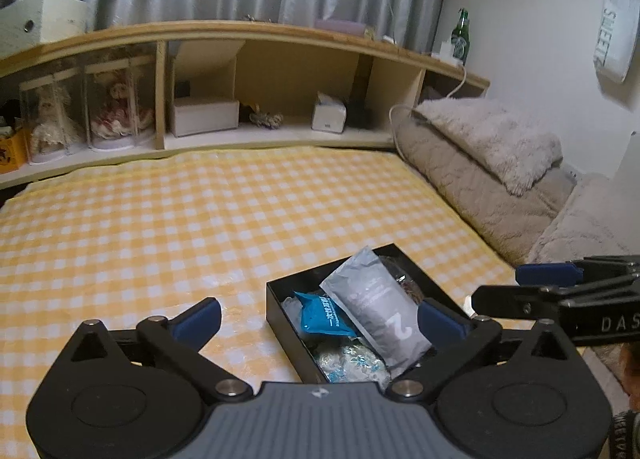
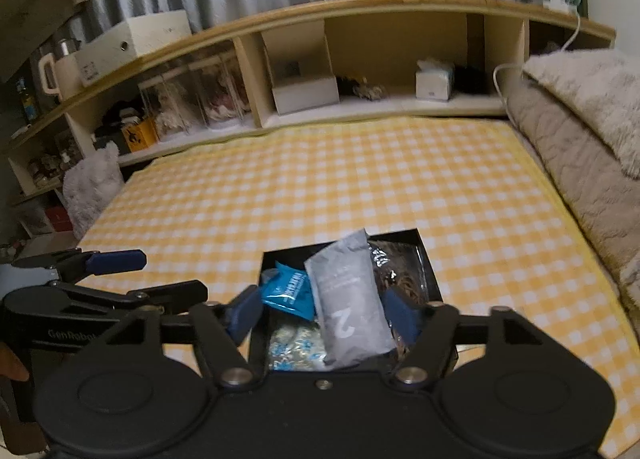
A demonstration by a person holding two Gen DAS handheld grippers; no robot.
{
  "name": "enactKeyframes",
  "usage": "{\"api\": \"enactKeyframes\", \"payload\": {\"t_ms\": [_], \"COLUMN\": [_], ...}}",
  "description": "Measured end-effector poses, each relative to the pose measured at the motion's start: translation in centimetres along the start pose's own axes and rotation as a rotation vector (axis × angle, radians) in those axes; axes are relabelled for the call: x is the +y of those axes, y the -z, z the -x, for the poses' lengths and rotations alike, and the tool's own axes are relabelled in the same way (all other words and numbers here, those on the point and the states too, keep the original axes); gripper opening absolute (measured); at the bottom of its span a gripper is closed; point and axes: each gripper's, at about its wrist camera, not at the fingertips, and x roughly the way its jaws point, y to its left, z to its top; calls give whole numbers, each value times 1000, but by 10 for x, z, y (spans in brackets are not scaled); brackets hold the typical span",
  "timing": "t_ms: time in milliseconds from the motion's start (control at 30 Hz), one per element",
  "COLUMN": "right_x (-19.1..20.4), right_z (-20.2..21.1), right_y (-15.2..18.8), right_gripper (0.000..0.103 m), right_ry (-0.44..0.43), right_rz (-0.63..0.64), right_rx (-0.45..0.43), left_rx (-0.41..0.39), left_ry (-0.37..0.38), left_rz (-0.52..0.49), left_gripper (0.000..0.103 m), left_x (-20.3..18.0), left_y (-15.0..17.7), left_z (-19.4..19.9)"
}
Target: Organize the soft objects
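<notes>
Two claws are standing apart and empty over the black box (image 1: 280, 323) on the bed: the left claw (image 1: 320, 317) and right claw (image 2: 322, 315). The grey pouch (image 2: 348, 299) is lying inside it, long axis pointing away, nearer the right claw.

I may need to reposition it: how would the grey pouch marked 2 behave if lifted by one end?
The grey pouch looks soft and plump, so it would probably sag. Its matte film seems grippable, not slippery. Propped loosely on other packets in the black box, it may slide off if nudged.
</notes>
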Motion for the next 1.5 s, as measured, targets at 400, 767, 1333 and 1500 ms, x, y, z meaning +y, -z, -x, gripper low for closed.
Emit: {"api": "enactKeyframes", "payload": {"t_ms": [400,767,1333,1500], "right_x": [4,1,11,11], "right_z": [59,94,98,98], "right_y": [29,55,81,84], "right_gripper": [103,103,103,103], "right_ry": [65,109,156,150], "right_rz": [42,60,112,107], "right_rx": [-80,-104,-146,-158], "left_rx": [-30,-99,-121,-128], "left_ry": [-37,-112,-146,-157], "left_rz": [-29,-30,5,6], "left_gripper": [103,103,103,103], "left_x": [-12,-24,-20,-21], "left_y": [19,48,82,83], "left_z": [61,89,98,99]}}
